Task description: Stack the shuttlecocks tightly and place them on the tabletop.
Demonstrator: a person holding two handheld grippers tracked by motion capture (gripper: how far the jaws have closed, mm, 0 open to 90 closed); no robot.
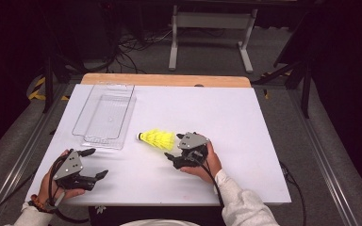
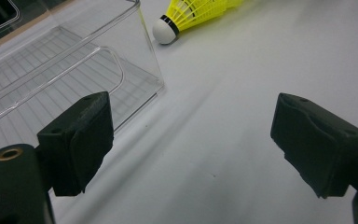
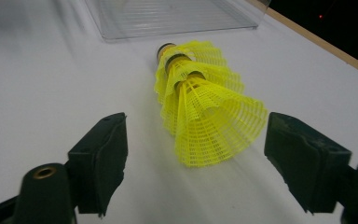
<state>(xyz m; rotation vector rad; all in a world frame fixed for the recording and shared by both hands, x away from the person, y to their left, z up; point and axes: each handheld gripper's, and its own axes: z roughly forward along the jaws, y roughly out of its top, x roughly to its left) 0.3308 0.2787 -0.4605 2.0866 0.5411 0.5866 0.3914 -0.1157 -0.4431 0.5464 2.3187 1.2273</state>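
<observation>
At the left we see the left hand-held gripper (image 1: 95, 163) resting low over the surface (image 1: 245, 122), jaws spread wide with nothing between them. Ahead of it and slightly to its left lies a clear plastic bin (image 1: 104, 115), long and shallow with a ribbed floor; we can see straight through its walls, and nothing lies inside it. In the left gripper view the bin's near corner (image 2: 154, 70) sits just beyond the left jaw, and the shuttlecocks (image 2: 191, 14) lie farther off, past that corner.

Moving right, a nested stack of yellow mesh shuttlecocks (image 1: 158, 139) lies on its side on the surface, just in front of the right hand-held gripper (image 1: 177, 147). The white cork tip points away from that gripper toward the bin, and the flared skirt faces its jaws. In the right gripper view the skirt (image 3: 214, 126) lies ahead of the wide-open jaws and roughly centred between them, touching neither pad.

The surface is a white sheet over a board whose wooden edge (image 1: 165, 80) shows on the far side. Beyond it we see grey floor, tangled cables and the legs of a white stand (image 1: 212, 33) in a dark room.
</observation>
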